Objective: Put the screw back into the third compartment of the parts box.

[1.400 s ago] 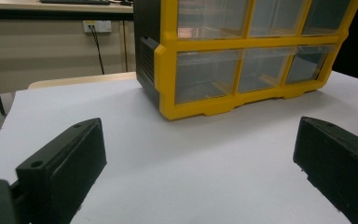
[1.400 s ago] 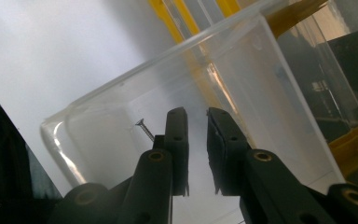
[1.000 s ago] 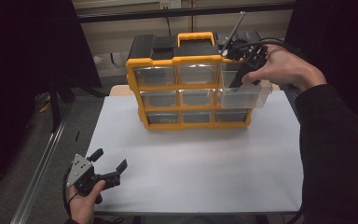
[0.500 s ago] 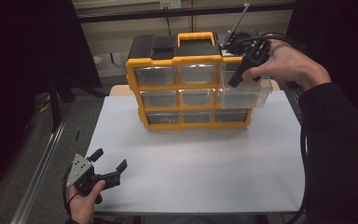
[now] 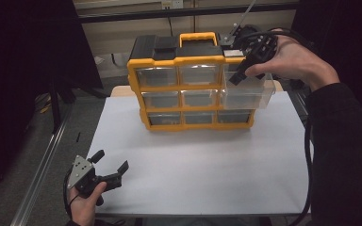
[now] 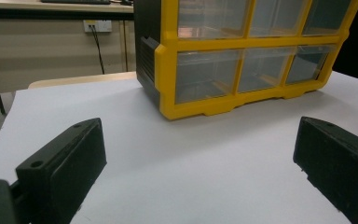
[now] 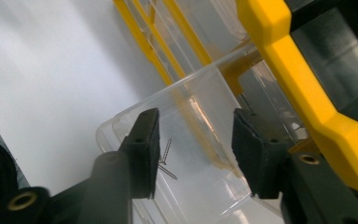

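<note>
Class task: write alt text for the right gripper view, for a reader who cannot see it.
The right tool, jaws apart and just opening, hangs over a pulled-out clear drawer of a yellow-framed organiser. Two thin screws lie on the drawer's floor, seen beside the left jaw. White tabletop shows beyond.

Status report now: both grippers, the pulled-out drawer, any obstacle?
Right gripper just opened above clear drawer, two small screws lying inside. Left gripper open, idle near table edge. Nothing in the way.
</note>
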Demonstrator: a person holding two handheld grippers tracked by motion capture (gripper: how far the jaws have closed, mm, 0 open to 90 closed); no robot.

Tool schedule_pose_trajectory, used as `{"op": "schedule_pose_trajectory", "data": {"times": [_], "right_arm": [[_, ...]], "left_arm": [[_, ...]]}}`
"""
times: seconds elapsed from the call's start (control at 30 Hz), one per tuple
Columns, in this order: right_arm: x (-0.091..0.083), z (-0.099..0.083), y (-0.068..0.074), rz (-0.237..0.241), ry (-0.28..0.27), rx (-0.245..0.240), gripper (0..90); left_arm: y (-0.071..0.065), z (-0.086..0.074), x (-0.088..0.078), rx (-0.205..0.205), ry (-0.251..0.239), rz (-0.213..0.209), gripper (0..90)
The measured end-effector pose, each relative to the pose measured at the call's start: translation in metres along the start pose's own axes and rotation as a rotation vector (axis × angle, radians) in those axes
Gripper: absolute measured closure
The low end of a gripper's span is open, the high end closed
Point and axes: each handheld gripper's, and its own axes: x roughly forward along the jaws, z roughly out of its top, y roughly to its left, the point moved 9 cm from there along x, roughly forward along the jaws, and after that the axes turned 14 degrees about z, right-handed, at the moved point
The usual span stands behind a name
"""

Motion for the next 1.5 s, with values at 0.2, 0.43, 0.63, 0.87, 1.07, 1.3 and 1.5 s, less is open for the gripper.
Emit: {"op": "schedule_pose_trajectory", "data": {"times": [0.2, 0.43, 0.63, 0.87, 1.07, 1.3, 1.5], "right_arm": [[-0.003, 0.001, 0.001, -0.002, -0.021, 0.002, 41.3], [-0.005, 0.008, 0.005, 0.012, -0.069, -0.012, 28.1], [0.000, 0.015, 0.011, 0.023, -0.074, -0.018, 21.4], [0.009, 0.027, 0.021, 0.040, -0.090, -0.045, 16.0], [0.019, 0.036, 0.029, 0.051, -0.080, -0.068, 12.8], [0.028, 0.044, 0.036, 0.057, -0.076, -0.084, 9.6], [0.038, 0.051, 0.045, 0.065, -0.073, -0.102, 5.3]], "left_arm": [[0.000, 0.000, 0.000, -0.003, -0.001, 0.003, 2.3], [0.000, 0.000, 0.000, -0.001, -0.004, -0.004, 2.3], [0.001, 0.000, 0.000, -0.002, -0.004, -0.001, 2.3], [0.001, 0.000, 0.000, -0.002, -0.004, 0.001, 2.3], [0.001, 0.000, 0.000, -0.003, -0.005, -0.001, 2.3], [0.001, 0.000, 0.000, 0.003, -0.002, -0.002, 2.3], [0.001, 0.000, 0.000, -0.002, -0.005, -0.001, 2.3]]}}
